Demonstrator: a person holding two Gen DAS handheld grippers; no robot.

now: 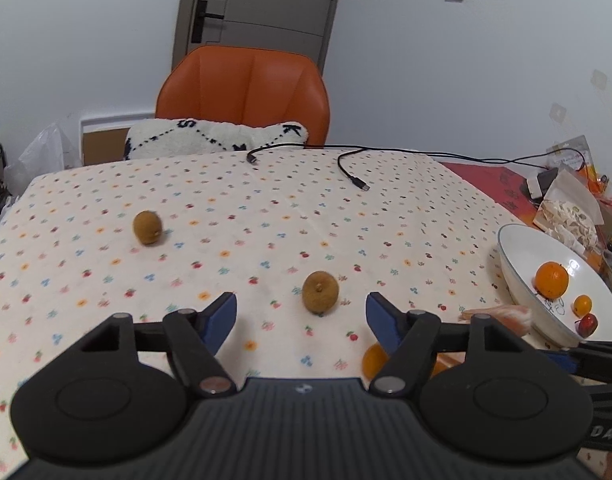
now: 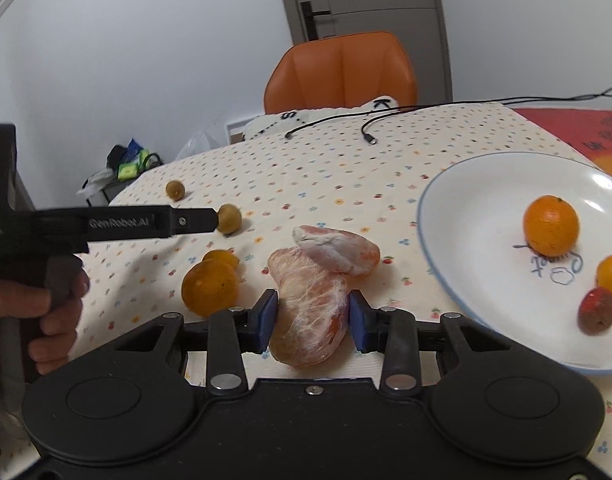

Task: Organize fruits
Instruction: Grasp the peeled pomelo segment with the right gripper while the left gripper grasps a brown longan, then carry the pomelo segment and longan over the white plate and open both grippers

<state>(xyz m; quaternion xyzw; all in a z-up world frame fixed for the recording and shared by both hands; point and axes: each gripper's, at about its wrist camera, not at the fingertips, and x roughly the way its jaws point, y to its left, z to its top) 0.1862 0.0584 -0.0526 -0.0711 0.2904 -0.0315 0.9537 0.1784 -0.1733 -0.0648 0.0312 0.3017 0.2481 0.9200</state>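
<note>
Right gripper (image 2: pixel 309 322) pinches a peeled citrus segment (image 2: pixel 307 312), pads pressed on both flanks, just left of the white bowl (image 2: pixel 457 240), likely its destination. Left gripper (image 1: pixel 302 316), fingers spread, faces a brown longan (image 1: pixel 320 292) well left of the bowl, judged ready for pickup.

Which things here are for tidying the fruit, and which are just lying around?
For the job: white bowl, peeled segment in right gripper, oranges, brown fruits, left gripper.
Lying about: black cables, orange chair, cushion.
</note>
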